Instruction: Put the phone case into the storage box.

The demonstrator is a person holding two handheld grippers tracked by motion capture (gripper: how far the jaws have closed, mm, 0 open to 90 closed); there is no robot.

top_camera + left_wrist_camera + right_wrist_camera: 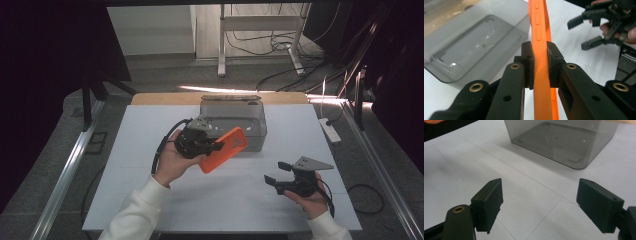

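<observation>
White table (150, 150), smoky clear box (233, 119) resting on it

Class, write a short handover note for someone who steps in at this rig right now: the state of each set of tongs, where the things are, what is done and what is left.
Left tongs: shut on the orange phone case, gripping one edge and holding it off the white table, in front of the smoky clear box.
Right tongs: open, holding nothing, low over the table to the right.
Box: upright at the back of the table; its inside looks bare.
Done: the case is picked up.
Left: probably to set the case into the box and let go; the right tongs are free to help.
</observation>
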